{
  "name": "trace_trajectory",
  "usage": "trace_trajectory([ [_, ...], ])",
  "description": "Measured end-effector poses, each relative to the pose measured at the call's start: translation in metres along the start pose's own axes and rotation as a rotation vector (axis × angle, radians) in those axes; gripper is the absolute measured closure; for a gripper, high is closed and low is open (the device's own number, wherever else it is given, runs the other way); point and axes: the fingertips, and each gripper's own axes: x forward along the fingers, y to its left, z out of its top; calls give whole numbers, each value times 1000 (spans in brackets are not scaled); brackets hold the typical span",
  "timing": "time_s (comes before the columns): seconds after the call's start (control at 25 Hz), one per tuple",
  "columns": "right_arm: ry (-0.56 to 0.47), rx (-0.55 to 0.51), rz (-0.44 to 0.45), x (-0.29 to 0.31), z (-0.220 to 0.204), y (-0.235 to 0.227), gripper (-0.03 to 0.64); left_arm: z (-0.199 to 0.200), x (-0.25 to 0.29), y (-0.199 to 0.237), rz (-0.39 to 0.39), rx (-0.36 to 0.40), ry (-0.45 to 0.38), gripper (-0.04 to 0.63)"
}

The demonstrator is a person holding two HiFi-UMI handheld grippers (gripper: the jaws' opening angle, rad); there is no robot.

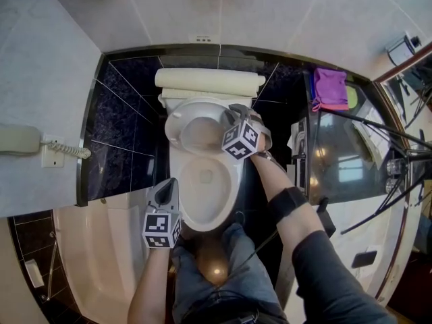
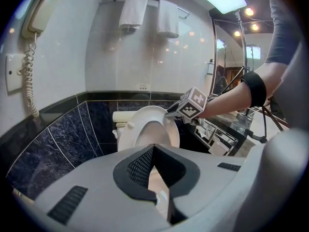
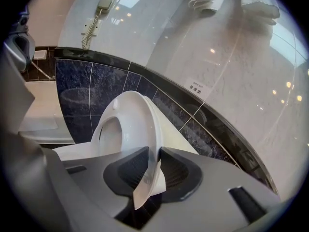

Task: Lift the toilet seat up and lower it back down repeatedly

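Observation:
The white toilet (image 1: 206,181) stands against a dark tiled wall, its bowl open. Its seat (image 1: 177,123) is raised partway, tilted toward the tank (image 1: 209,79). My right gripper (image 1: 234,113) is shut on the seat's right rim. In the right gripper view the thin white rim (image 3: 145,129) runs between the two pads (image 3: 131,170), and the gripper (image 3: 153,170) clamps it. My left gripper (image 1: 170,184) hovers by the bowl's front left edge, shut with nothing in it. The left gripper view has its own jaws (image 2: 153,151) low and the tilted seat (image 2: 145,124) beyond, with the right gripper (image 2: 175,111) on it.
A bathtub (image 1: 94,248) lies left of the toilet, with a wall phone (image 1: 20,139) above it. On the right is a counter (image 1: 344,154) with a purple cloth (image 1: 329,88). Towels (image 2: 134,9) hang on the wall above the tank. The person's knees (image 1: 216,268) are at the bowl's front.

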Motion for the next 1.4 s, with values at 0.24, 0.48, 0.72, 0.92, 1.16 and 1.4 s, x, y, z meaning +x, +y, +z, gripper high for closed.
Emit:
trace_trajectory([
  [0.24,7,-13,1,-9,2,6,525,-14,10,-9,-15,3,34,595],
  [0.48,-5,-79,0,-34,1,25,525,-36,15,-16,-28,9,69,595],
  [0.72,-15,-99,-25,-62,-3,50,526,-53,19,-25,-42,-9,90,595],
  [0.92,-32,-121,-50,-86,-9,74,526,-70,22,-22,-40,-10,108,595],
  [1.16,-44,-184,-64,-112,-19,110,526,-88,27,-22,-39,-17,123,595],
  [1.4,-23,-233,-53,-137,-33,149,528,-98,31,-31,-67,-11,117,595],
])
